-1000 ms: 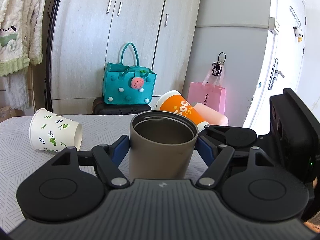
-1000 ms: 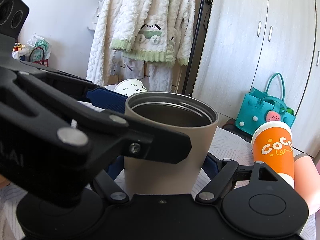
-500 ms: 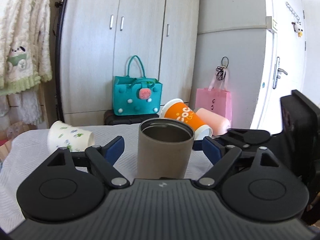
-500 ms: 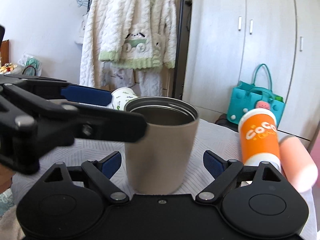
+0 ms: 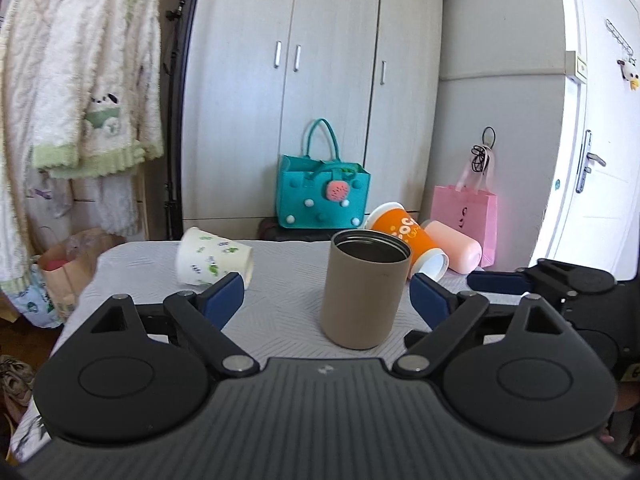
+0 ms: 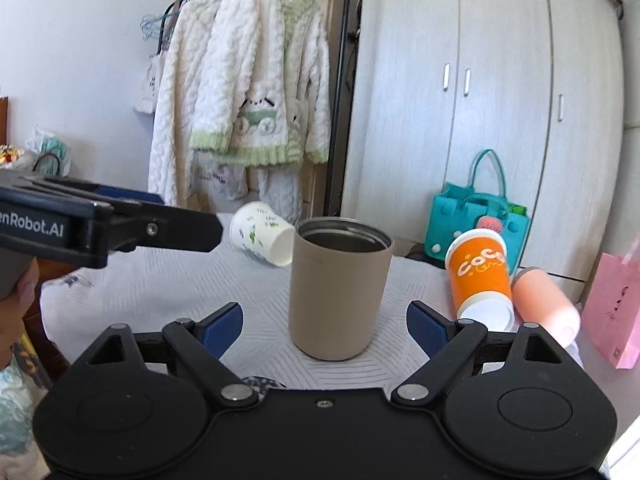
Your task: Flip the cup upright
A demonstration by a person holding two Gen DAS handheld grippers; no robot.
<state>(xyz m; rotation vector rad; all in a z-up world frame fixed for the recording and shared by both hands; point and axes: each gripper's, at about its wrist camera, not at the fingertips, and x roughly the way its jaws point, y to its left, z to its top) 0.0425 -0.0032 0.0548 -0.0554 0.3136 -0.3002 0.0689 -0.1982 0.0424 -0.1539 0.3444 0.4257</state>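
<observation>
A tan metal cup (image 5: 366,290) stands upright, mouth up, on the white patterned table (image 5: 280,304); it also shows in the right wrist view (image 6: 340,294). My left gripper (image 5: 326,298) is open, its blue pads wide on either side of the cup and not touching it. My right gripper (image 6: 324,326) is open too, its pads apart in front of the cup. The left gripper's fingers (image 6: 160,228) reach in from the left in the right wrist view.
A white leaf-print paper cup (image 5: 214,262) lies on its side at the back left. An orange cup (image 5: 408,242) and a pink cup (image 5: 454,246) lie on their sides at the back right. A teal bag (image 5: 322,196) and a pink bag (image 5: 466,216) stand behind the table.
Both grippers have opened, let go of the tan cup and drawn back from it. The cup stays upright on the table.
</observation>
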